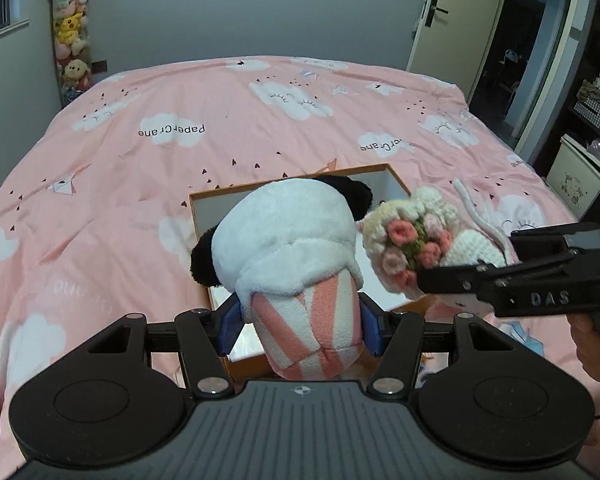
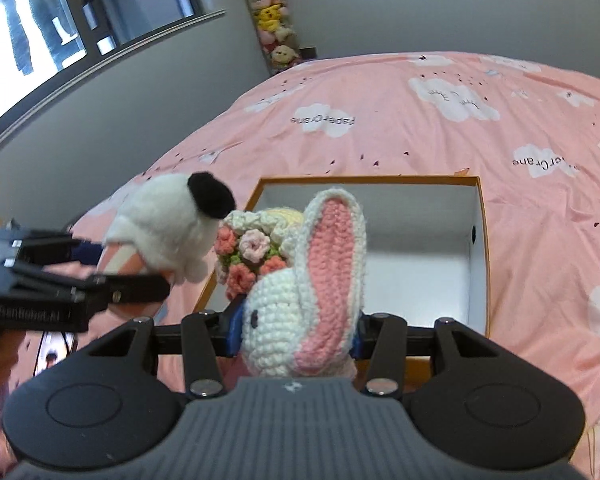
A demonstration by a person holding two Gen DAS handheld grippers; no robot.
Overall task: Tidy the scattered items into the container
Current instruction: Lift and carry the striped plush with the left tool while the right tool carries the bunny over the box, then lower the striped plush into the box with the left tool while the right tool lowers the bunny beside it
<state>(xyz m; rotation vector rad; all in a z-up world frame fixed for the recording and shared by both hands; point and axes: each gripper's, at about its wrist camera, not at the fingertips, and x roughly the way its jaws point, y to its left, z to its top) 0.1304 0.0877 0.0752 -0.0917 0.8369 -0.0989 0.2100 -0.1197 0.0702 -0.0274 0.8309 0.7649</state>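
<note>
The left hand-held gripper is clamped by its blue pads on the pink-and-white striped lower part of a plush panda, which hangs head-forward above the near left part of an open orange-rimmed box. The right hand-held gripper is closed around a crocheted white bunny, gripping it at the head, with one long pink-lined ear standing up in front of the camera and a cluster of knitted pink flowers beside it. The bunny sits over the box's near edge, just right of the panda, the two toys close together. The box, white inside, lies on a bed covered by a pink cloud-print duvet. In the far corner a tall stack of soft toys stands against the grey wall.
</note>
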